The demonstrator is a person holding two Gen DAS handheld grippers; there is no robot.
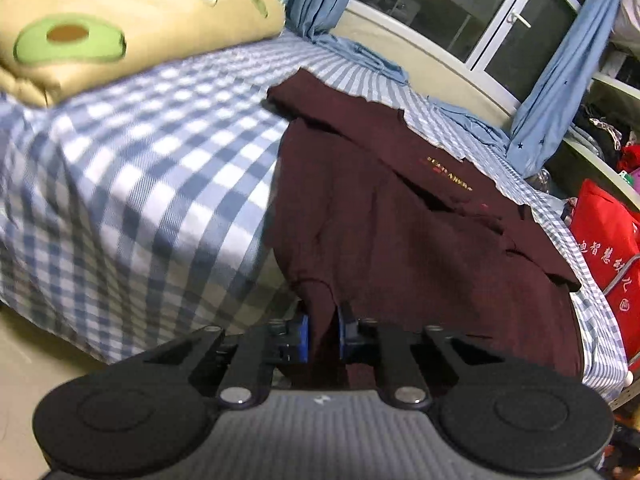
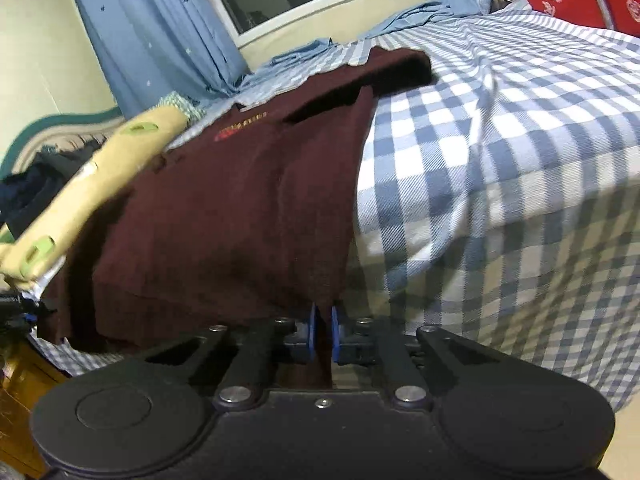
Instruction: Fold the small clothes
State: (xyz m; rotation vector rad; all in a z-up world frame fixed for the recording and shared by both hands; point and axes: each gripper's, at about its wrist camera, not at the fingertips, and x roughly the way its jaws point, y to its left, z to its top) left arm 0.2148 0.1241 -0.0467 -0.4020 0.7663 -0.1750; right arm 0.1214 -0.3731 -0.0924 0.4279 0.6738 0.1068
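Checked blue-and-white bed [image 1: 132, 184] by a curtained window carries a maroon shirt [image 1: 400, 216], spread with its hem over the near edge. Left claw [image 1: 323, 334] and right claw [image 2: 323, 336] are each nearly closed, pinching a hem corner. Advice: lift both corners level, keep the hem taut, carry it toward the collar.

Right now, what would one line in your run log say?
step: grasp hem | left gripper: shut on maroon shirt | right gripper: shut on maroon shirt | shirt: lying on checked bed sheet, unfolded
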